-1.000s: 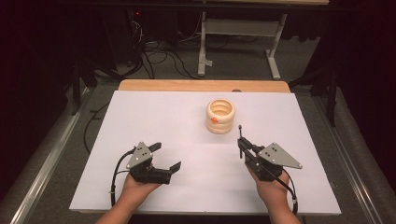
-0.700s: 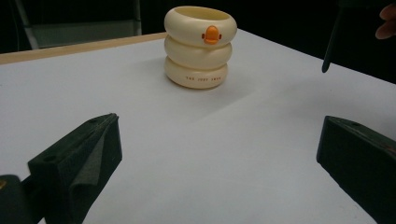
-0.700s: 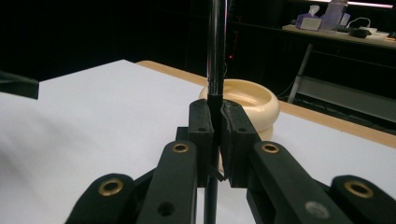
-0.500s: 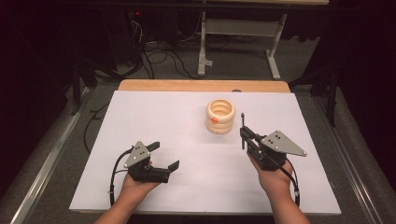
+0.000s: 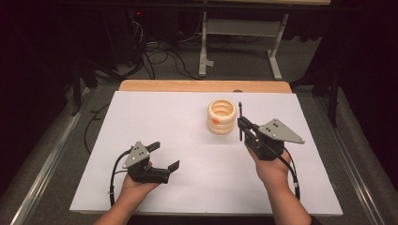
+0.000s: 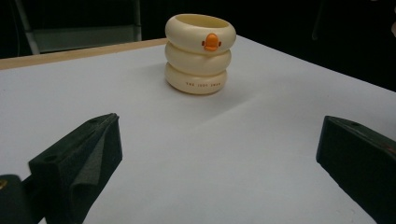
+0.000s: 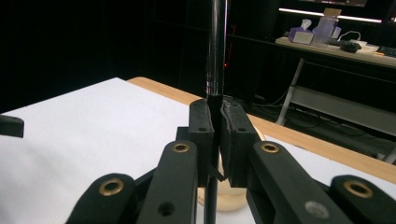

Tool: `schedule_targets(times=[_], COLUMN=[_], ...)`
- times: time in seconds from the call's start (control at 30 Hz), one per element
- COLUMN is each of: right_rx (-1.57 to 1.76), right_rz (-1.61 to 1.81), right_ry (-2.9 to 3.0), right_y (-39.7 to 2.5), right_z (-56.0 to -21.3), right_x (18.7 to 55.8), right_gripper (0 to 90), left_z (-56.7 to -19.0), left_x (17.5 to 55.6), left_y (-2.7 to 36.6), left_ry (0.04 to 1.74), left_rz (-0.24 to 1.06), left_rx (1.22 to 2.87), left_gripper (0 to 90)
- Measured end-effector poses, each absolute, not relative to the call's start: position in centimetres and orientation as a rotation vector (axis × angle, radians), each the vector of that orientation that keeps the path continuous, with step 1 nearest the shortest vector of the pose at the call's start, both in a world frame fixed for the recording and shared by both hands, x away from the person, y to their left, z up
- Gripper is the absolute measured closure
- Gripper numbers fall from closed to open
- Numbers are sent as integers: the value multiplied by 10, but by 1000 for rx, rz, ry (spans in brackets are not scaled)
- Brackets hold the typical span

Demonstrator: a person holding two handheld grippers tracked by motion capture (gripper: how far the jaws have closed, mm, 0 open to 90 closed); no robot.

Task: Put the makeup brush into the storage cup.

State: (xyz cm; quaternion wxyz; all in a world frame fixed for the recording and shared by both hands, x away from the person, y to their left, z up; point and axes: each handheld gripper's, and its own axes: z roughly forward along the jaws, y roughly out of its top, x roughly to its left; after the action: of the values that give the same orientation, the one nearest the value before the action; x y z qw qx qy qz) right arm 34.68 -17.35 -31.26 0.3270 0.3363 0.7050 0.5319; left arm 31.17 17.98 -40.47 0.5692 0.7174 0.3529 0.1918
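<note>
From the high view, we are holding a thin dark pen [image 5: 240,123] upright in the right gripper [image 5: 247,132], its long axis standing near vertical, just beside and to the right of the cream ring-stacked duck cup [image 5: 221,116] that sits toward the far middle of the white table [image 5: 155,112]; the right hand is the nearer one to the cup, while the left gripper [image 5: 164,157] is resting low and well apart from it. In the left gripper view, we are looking between jaws spread wide with nothing between them, the duck cup [image 6: 200,53] standing ahead and slightly left of centre. In the right gripper view, we are clamping the pen [image 7: 216,70] between narrow jaws, its shaft rising above them, the cup [image 7: 224,191] lying just beyond and below.
</note>
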Motion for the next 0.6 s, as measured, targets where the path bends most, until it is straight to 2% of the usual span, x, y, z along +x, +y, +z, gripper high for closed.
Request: schedule_targets(times=[0.6], right_rx=[938], right_rz=[1375], right_ry=[1826], right_y=[-160], right_z=[-313], right_x=[386], right_gripper=[862], left_z=[-404], left_x=[312], left_y=[180], left_ry=[826], left_rz=[445], left_rx=[1678], left_gripper=[25])
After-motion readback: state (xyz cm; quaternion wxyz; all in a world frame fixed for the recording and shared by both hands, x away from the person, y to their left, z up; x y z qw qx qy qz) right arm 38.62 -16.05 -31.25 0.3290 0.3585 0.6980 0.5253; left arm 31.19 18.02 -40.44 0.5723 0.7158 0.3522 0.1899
